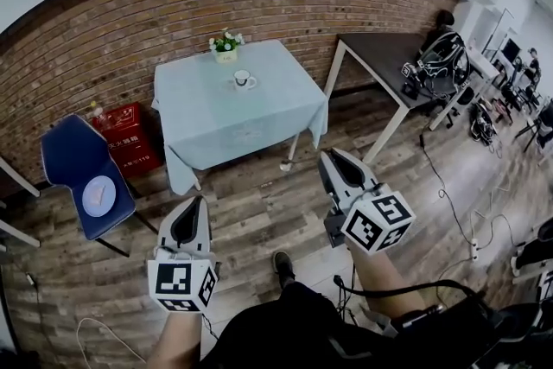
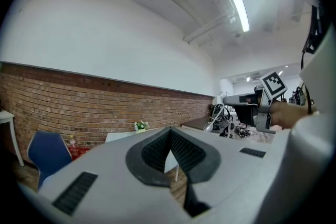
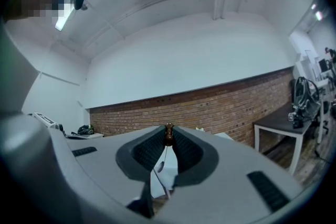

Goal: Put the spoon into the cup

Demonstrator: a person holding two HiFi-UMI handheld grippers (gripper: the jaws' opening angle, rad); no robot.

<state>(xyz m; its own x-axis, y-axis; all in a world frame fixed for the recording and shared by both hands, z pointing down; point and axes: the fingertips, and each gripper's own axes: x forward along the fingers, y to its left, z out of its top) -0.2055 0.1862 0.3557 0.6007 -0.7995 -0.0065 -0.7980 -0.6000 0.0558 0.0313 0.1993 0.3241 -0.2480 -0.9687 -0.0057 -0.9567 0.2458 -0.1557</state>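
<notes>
Right gripper (image 3: 168, 130) is pinching the spoon (image 3: 160, 166) by its handle end, bowl dangling; the head view is not showing the spoon. Left gripper (image 2: 170, 130) is sitting closed, empty. Only the head view is showing the cup (image 1: 244, 80), on the blue-clothed bench (image 1: 259, 125) by the brick wall (image 1: 130, 22), well apart from both grippers.

My grey left gripper (image 1: 197, 205) and right gripper (image 1: 335, 158) with black-and-white square markers, my silvery brown-tipped spoon (image 3: 160, 166), white cup (image 1: 244, 80), pale blue tablecloth (image 1: 259, 121), red-brown brick wall (image 1: 155, 22), navy chair (image 1: 65, 155), red crate (image 1: 130, 134), grey-brown plank floor (image 1: 259, 212)
</notes>
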